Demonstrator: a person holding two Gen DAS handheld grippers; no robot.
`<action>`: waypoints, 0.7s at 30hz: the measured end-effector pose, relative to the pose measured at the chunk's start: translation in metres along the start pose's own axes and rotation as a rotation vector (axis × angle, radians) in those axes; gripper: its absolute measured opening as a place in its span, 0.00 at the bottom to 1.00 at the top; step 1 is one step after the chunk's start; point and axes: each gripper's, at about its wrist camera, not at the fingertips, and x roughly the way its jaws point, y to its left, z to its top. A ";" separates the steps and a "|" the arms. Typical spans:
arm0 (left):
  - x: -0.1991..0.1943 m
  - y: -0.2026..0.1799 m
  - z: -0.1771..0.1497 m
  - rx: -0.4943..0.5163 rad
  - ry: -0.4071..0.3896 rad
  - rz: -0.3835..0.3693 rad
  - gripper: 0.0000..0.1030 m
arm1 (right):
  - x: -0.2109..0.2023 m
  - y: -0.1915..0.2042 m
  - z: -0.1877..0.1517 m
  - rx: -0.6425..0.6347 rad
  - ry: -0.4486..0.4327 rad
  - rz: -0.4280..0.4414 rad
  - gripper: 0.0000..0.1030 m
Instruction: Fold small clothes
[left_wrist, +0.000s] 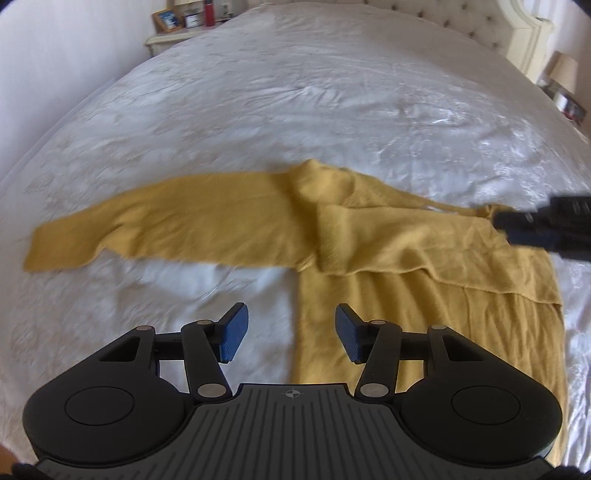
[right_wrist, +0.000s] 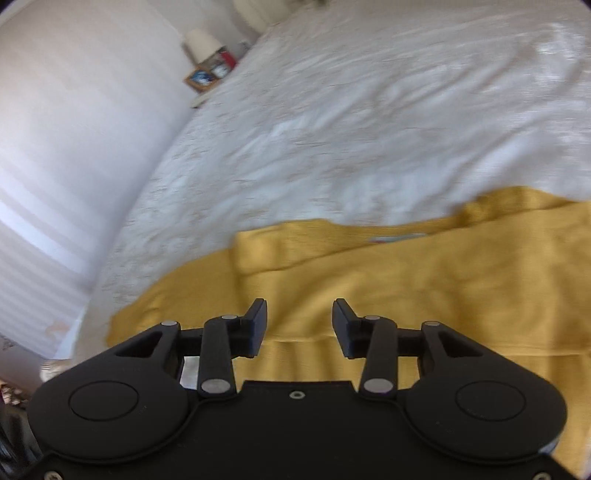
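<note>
White bedspread (left_wrist: 295, 110), framed photo (left_wrist: 168, 19), lamp (right_wrist: 201, 44), red bottle (left_wrist: 209, 13).

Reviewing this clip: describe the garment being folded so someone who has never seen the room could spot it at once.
Start from the big bed under a white bedspread that fills the view. Lying flat on its near part is the mustard-yellow sweater, one sleeve stretched out to the left and the other side already folded over the body. It is the only coloured cloth on the bed.

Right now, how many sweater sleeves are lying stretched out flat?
1. The yellow sweater has one sleeve stretched out to the left on the bed. The other seems folded across the body, partly hidden.
</note>
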 end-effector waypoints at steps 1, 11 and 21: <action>0.006 -0.006 0.004 0.014 -0.002 -0.008 0.50 | -0.006 -0.012 -0.001 0.001 -0.003 -0.042 0.51; 0.079 -0.056 0.026 0.157 0.017 -0.016 0.51 | -0.032 -0.118 0.003 0.124 -0.024 -0.289 0.68; 0.150 -0.032 0.013 0.040 0.189 -0.034 0.75 | 0.023 -0.158 0.020 0.110 0.029 -0.295 0.92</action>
